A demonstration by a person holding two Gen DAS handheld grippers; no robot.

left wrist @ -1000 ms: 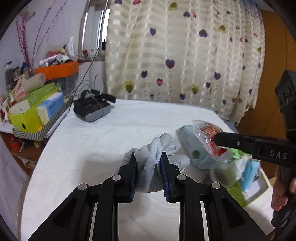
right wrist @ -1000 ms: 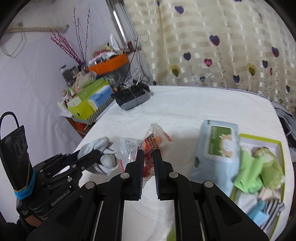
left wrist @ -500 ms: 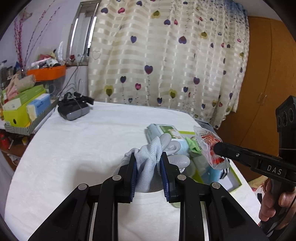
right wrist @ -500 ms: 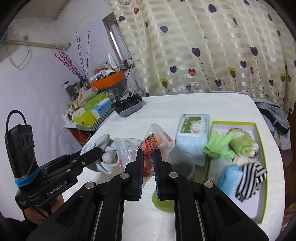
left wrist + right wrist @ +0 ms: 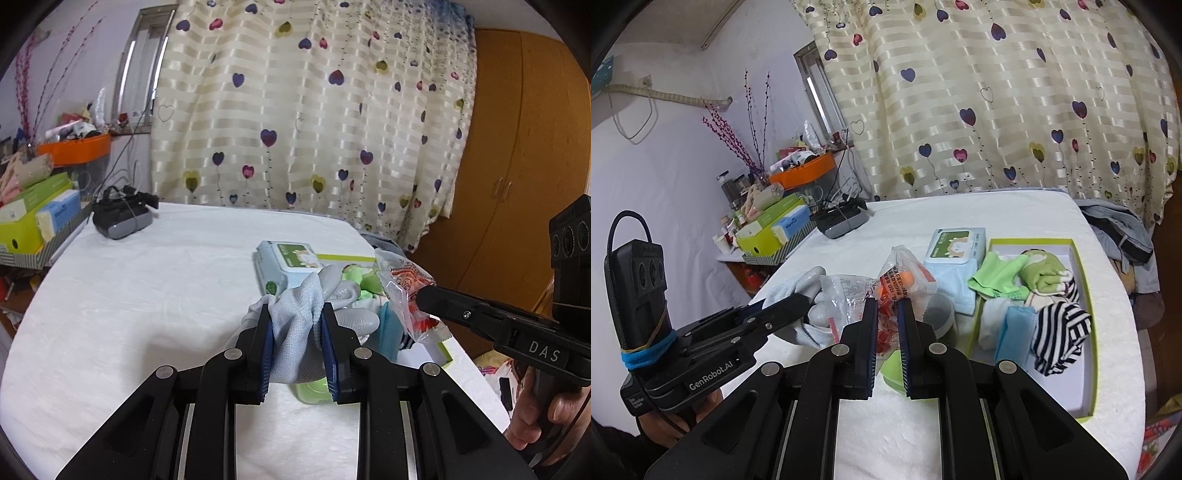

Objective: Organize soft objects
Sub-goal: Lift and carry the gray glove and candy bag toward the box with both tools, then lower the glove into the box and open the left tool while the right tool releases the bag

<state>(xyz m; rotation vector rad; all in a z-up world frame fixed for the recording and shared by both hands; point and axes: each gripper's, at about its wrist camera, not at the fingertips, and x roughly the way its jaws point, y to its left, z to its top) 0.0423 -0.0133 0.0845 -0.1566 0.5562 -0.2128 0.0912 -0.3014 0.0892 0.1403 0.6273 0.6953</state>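
Note:
My left gripper (image 5: 297, 314) is shut on a grey-white work glove (image 5: 299, 321) and holds it above the white table (image 5: 147, 295). The glove also shows in the right wrist view (image 5: 809, 291). My right gripper (image 5: 887, 306) is shut on a clear plastic snack bag (image 5: 897, 280) with orange-red contents, also lifted; the bag shows in the left wrist view (image 5: 402, 291). A green-rimmed box (image 5: 1086, 369) at the right holds green cloths (image 5: 1001, 277), a striped sock (image 5: 1056, 332) and a blue item (image 5: 1014, 332).
A pack of wet wipes (image 5: 955, 254) lies beside the box. A green-based container (image 5: 897, 369) stands under the grippers. A black headset (image 5: 122, 216) sits at the table's far side. Cluttered boxes (image 5: 33, 218) stand at the left. The curtain hangs behind.
Both grippers have lifted and swung right with the glove and the bag, toward the green box. The box and wipes now sit closer to the middle of both views.

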